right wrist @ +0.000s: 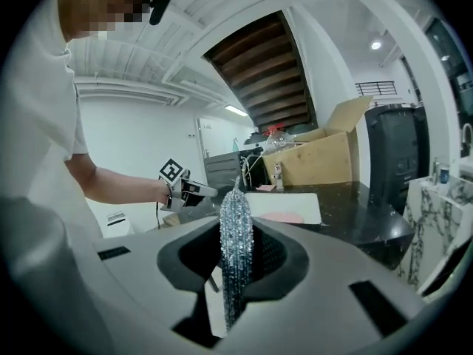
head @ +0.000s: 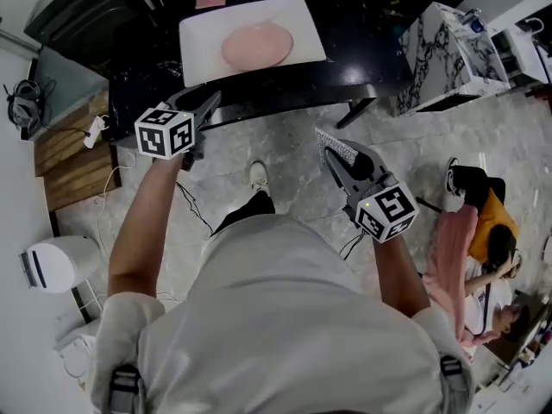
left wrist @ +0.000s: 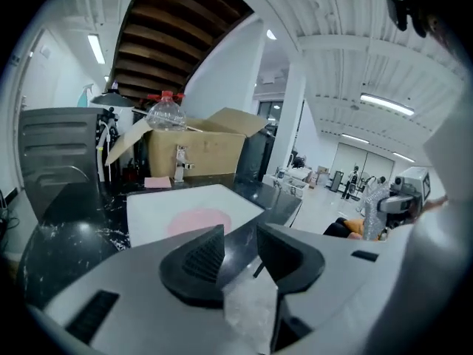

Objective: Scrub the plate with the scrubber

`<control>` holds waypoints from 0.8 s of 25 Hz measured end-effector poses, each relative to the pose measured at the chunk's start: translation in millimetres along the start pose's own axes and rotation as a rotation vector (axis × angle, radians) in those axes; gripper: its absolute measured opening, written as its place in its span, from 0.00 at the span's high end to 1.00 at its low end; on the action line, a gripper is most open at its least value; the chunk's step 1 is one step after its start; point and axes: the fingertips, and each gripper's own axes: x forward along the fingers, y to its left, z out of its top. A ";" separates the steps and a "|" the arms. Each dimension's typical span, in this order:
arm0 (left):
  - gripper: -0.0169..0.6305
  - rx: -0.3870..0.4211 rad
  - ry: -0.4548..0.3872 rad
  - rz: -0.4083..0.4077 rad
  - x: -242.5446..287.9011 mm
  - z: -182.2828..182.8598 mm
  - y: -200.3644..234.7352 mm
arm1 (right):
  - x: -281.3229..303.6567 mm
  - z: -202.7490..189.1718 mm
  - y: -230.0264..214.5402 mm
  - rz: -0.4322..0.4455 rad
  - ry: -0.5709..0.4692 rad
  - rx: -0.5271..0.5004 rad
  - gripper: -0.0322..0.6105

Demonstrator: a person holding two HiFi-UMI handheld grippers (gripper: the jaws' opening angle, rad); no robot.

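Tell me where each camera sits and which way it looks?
Head view: on the person's head, looking steeply down at the black table, the plate, both arms, the torso and a shoe.
Left gripper view: on the left gripper, looking along its open, empty jaws toward the plate and a cardboard box.
Right gripper view: on the right gripper, looking along jaws shut on the scrubber; the person's arm and left gripper show.
Shared: all three see the plate on its white board.

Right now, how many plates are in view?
1: the round pink plate lies on the white rectangular tray on the black counter; the cardboard box could hide others.
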 end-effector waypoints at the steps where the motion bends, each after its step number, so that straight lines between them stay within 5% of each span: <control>1: 0.76 -0.009 0.012 -0.002 13.4 4.8 14.3 | 9.0 7.1 -7.1 -0.007 0.004 -0.012 0.83; 11: 0.74 -0.102 0.224 -0.024 140.5 11.0 119.8 | 114.3 57.2 -70.7 -0.029 0.013 -0.066 0.83; 16: 0.74 -0.219 0.376 0.027 182.2 -20.5 148.0 | 150.4 74.2 -99.8 0.046 0.028 -0.103 0.83; 20: 0.74 -0.392 0.467 0.071 208.9 -46.6 168.7 | 174.2 84.2 -131.8 0.121 0.038 -0.129 0.83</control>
